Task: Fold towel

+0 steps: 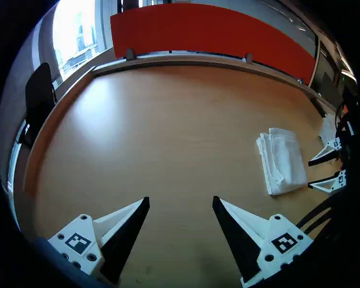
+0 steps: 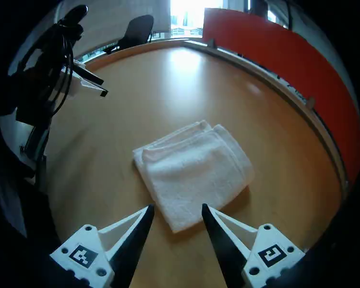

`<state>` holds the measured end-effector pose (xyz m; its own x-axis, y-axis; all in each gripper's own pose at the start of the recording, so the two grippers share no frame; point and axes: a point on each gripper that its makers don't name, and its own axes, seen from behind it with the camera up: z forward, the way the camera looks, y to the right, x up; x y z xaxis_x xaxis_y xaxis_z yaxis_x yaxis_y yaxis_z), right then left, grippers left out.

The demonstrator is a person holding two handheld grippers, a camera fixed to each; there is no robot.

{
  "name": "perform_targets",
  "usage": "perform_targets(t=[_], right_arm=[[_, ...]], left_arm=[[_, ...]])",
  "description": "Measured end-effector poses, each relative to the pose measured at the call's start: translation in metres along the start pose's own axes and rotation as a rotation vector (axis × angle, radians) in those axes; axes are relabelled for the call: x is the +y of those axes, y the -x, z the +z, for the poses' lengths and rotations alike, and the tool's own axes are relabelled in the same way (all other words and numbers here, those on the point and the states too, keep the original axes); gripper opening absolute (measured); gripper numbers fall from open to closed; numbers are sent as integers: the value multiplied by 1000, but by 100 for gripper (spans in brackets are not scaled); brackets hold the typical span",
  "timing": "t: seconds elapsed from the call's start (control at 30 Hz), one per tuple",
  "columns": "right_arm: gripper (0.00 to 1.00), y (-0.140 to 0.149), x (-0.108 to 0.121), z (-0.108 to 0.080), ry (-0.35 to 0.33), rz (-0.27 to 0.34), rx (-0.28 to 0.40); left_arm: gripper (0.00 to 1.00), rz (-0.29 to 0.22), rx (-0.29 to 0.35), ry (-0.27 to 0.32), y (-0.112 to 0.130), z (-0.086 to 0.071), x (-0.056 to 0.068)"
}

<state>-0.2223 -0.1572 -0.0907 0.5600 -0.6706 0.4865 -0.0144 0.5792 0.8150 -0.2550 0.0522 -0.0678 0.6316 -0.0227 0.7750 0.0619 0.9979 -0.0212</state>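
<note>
left gripper view: left hand-held gripper (image 1: 180, 198) at the bottom of the frame, fingers spread wide, nothing between them, bare wooden tabletop (image 1: 170, 125) under the gap. towel (image 1: 282, 161) sits middle right, white, folded into a compact rectangle, lying flat on the tabletop. right hand-held gripper (image 1: 309, 173) comes in from the right edge, fingers apart, tips just beside the towel's right side; can't tell if they touch it. red partition (image 1: 204, 29) runs along the far edge of the tabletop across the top. dark chair (image 1: 38, 93) upper left, bright window (image 1: 77, 33) above it.

right gripper view: right hand-held gripper (image 2: 177, 206) at the bottom, fingers open. the folded towel (image 2: 194, 168) lies in the centre, its near corner pointing into the gap between the two tips; contact not clear, no pinch visible. folded layers show along its upper edge. left hand-held gripper (image 2: 102, 87) upper left, off the towel and well apart from it, fingers parted, with black cables (image 2: 50, 72) around it. red partition on the right, chair at the top.
</note>
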Motion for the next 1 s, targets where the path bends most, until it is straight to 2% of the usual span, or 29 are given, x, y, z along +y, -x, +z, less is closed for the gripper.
perform_targets(t=[0.27,0.67,0.8,1.0], right_arm=[[76,21,0,-1,14,16,-32],[71,43,-1,11,23,70,-64],[63,43,0,15,31,84,-66],[44,42,3,16,47,107,-59]], left_arm=[[98,4,-2,1,2,0,2],[98,2,-4,2,3,-1,3],[98,1,-5,3,3,-1,3],[98,1,-2,2,2,-1,2]])
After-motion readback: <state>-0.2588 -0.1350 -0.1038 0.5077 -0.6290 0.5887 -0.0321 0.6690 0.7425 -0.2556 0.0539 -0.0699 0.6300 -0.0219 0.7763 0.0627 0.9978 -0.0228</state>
